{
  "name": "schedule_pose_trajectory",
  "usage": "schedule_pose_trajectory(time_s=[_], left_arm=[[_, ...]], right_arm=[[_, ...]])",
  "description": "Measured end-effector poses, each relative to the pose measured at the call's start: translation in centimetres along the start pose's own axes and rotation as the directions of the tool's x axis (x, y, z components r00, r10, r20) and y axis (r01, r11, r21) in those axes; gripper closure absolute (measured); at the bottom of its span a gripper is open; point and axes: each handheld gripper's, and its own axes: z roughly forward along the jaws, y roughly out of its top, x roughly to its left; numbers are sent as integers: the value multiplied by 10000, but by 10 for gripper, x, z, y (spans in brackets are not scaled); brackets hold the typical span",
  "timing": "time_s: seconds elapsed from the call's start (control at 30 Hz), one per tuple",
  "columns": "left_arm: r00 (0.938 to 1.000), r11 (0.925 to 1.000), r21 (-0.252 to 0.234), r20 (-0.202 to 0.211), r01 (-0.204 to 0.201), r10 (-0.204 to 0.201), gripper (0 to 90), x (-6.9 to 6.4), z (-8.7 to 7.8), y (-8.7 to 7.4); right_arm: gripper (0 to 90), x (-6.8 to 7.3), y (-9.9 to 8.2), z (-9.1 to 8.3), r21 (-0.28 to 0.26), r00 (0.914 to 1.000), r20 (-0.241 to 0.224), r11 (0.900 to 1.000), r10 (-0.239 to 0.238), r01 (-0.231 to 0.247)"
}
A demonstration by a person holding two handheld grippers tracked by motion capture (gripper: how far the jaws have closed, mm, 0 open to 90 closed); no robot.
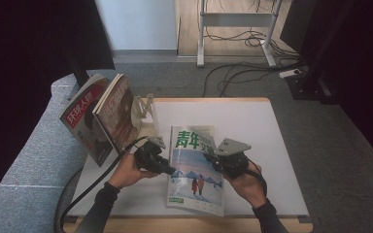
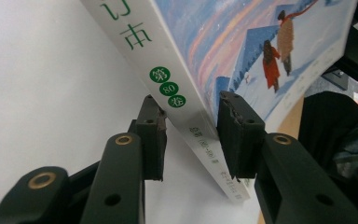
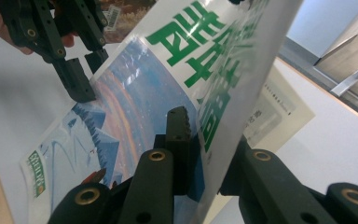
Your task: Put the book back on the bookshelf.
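Left tongs (image 2: 191,135) astride thick spine, right tongs (image 3: 209,140) pinching glossy magazine (image 1: 196,165) (flat, rectangular)

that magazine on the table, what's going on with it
A person works a hand-held gripper in each hand on the blue-covered magazine. The right hand-held gripper clamps its open edge; the left hand-held gripper straddles the spine, one pad on the cover. Two more magazines stand in a rack behind.

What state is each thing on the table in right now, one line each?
Magazine: closed, cover up, lifted at its spine edge.
Left gripper: jaws around the magazine's spine, one pad on the cover, the other apart.
Right gripper: shut on the magazine's other edge.
Two magazines: closed, standing tilted in the rack.
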Motion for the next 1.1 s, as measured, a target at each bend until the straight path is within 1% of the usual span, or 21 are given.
schedule_pose_trajectory(time_s=[0.03,0.17,0.23,0.27,0.33,0.4,0.47,0.5,0.53,0.57,0.6,0.63,0.67,0.73,0.8,0.83,0.87,0.9,0.93,1.03,1.1], left_arm=[[10000,10000,13,49,14,-14,645,-1,-1,-1],[9996,9999,37,253,-150,149,664,-5,-7,-3],[9992,9996,82,308,-271,268,673,-9,-9,-3],[9987,9992,108,355,-372,368,677,-10,-10,-4],[9976,9982,143,369,-586,581,683,-14,-12,-4],[9959,9966,130,409,-817,811,684,-16,-14,-3],[9929,9959,-64,771,-903,906,688,-16,-18,-3],[9916,9955,-230,891,-920,937,693,-15,-21,-3],[9918,9945,-446,811,-951,985,701,-14,-24,-3],[9914,9923,-567,653,-1102,1138,712,-14,-28,-2],[9910,9897,-714,411,-1243,1274,721,-15,-32,0],[9905,9882,-776,265,-1323,1347,735,-15,-34,0],[9877,9844,-816,-199,-1560,1549,740,-16,-37,1],[9825,9822,-589,-657,-1782,1743,745,-18,-37,0],[9801,9818,-507,-875,-1830,1782,745,-17,-34,-4],[9820,9835,-587,-913,-1713,1656,745,-16,-34,-6],[9816,9834,-616,-973,-1705,1641,744,-15,-34,-9],[9792,9824,-579,-1100,-1778,1708,744,-16,-34,-10],[9779,9813,-578,-1117,-1838,1766,744,-17,-35,-12],[9706,9769,-389,-1284,-2103,2038,745,-21,-36,-14],[9691,9765,-370,-1366,-2123,2055,745,-24,-36,-15]], right_arm=[[767,0,0,0,28,10000,-15,10000,-16,16],[759,-2,-1,-3,114,10000,-22,9999,-13,14],[733,-5,-1,-4,146,9999,-66,9998,135,-134],[742,-6,-1,-4,173,9998,-71,9997,167,-166],[801,-7,-1,-5,183,9995,-105,9994,294,-292],[823,-8,1,-6,173,9994,-169,9994,295,-292],[830,-7,3,-5,153,9998,-77,9997,165,-164],[834,-9,3,-5,125,9997,-98,9996,238,-237],[836,-12,5,-5,33,9992,-171,9993,371,-370],[836,-13,7,-6,-70,9993,-97,9994,349,-350],[836,-14,10,-8,-167,9994,-50,9993,336,-337],[838,-14,15,-11,-301,9996,8,9991,288,-287],[840,-14,17,-13,-355,9998,12,9992,209,-209],[846,-12,22,-15,-522,10000,-3,9986,58,-58],[845,-8,24,-13,-414,9999,18,9990,-147,147],[846,-7,23,-12,-458,9999,-3,9988,-167,167],[847,-6,23,-12,-542,9999,-84,9985,-91,86],[847,-6,23,-12,-600,9997,-251,9982,-14,-1],[844,-5,23,-12,-633,9994,-338,9980,-41,19],[812,-3,24,-14,-507,9994,-295,9986,-192,177],[763,-4,24,-16,-526,9993,-337,9985,-156,138]])
